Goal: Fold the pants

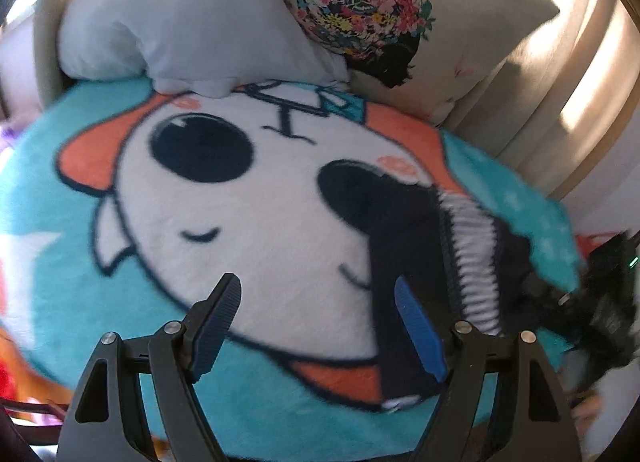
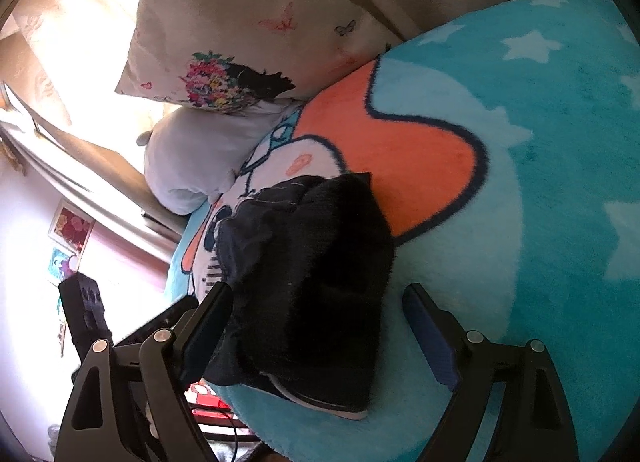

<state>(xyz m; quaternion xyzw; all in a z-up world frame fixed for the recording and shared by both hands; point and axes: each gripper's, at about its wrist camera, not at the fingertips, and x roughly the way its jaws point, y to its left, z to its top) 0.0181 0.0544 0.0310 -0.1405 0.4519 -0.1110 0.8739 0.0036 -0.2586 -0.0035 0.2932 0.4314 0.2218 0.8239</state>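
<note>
We count one pair of pants [image 2: 308, 290], two pillows and one blanket [image 1: 248, 402], all on a bed, plus our two claws.

The pants are dark, fuzzy on the outside, and lie bunched into a thick folded bundle on the teal cartoon blanket. In the left wrist view a striped lining [image 1: 476, 262] shows where the pants [image 1: 408, 286] lie open along one edge.

The left claw [image 1: 318, 332] has its fingers spread wide apart and holds nothing. The pants lie ahead and to its right: its blue-padded right finger [image 1: 420, 330] shows against the dark cloth, while the left finger sits over the white face of the blanket print. We cannot tell if the right finger touches the cloth.

The right claw [image 2: 318, 336] is also spread wide and empty. The bundle lies between its fingers, close against the left finger [image 2: 208, 326] and apart from the right one, with bare blanket [image 2: 520, 221] between.

Of the two pillows at the head of the bed, the plain white one [image 1: 180, 21] rests on the blanket's edge, and the floral-print one [image 1: 400, 21] leans just beside it, touching it. In the right wrist view the white pillow [image 2: 192, 161] lies under the floral one [image 2: 224, 41]. The left claw's body [image 2: 86, 314] shows at that view's left edge.
</note>
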